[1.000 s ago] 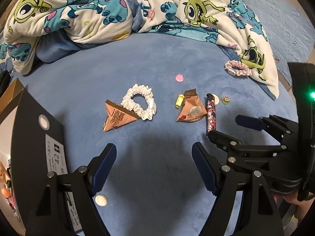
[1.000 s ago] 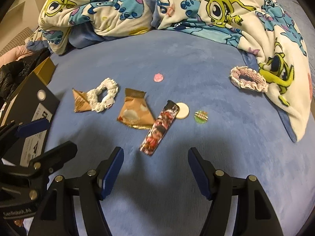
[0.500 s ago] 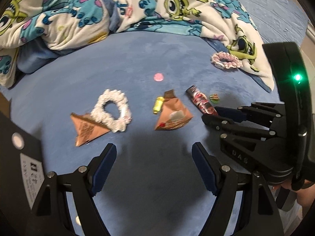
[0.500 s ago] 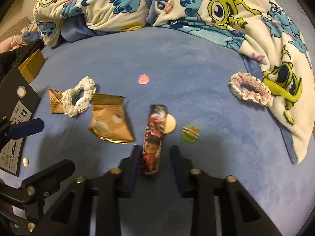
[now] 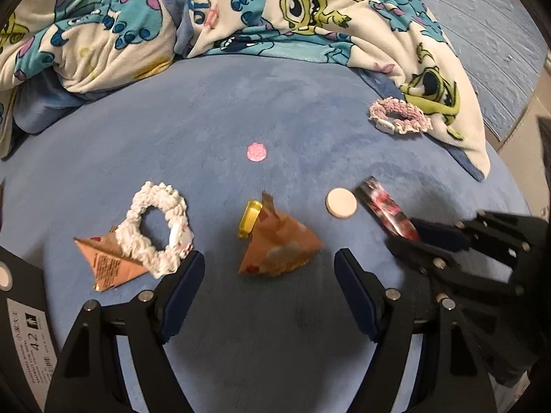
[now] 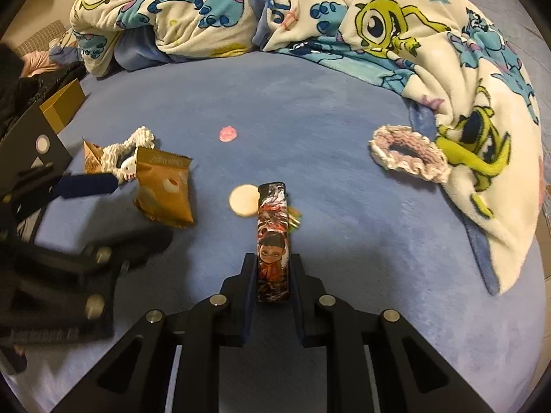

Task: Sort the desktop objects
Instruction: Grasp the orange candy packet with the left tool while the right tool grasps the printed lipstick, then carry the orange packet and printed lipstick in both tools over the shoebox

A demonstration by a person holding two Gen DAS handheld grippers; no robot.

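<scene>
Closed within the last second, your right gripper (image 6: 272, 275) now clamps the cartoon-printed lighter (image 6: 272, 237) on the blue bed (image 6: 310, 110), first item secured. Your left gripper (image 5: 268, 272), jaws narrowing on nothing, straddles the brown snack packet (image 5: 279, 247).

right claw (image 6: 272, 275) clamped, left claw (image 5: 268, 275) wide, jaws closing

Cartoon-printed lighter (image 6: 272, 241) lies lengthwise on blue bedding beside a brown snack packet (image 6: 162, 189)
</scene>
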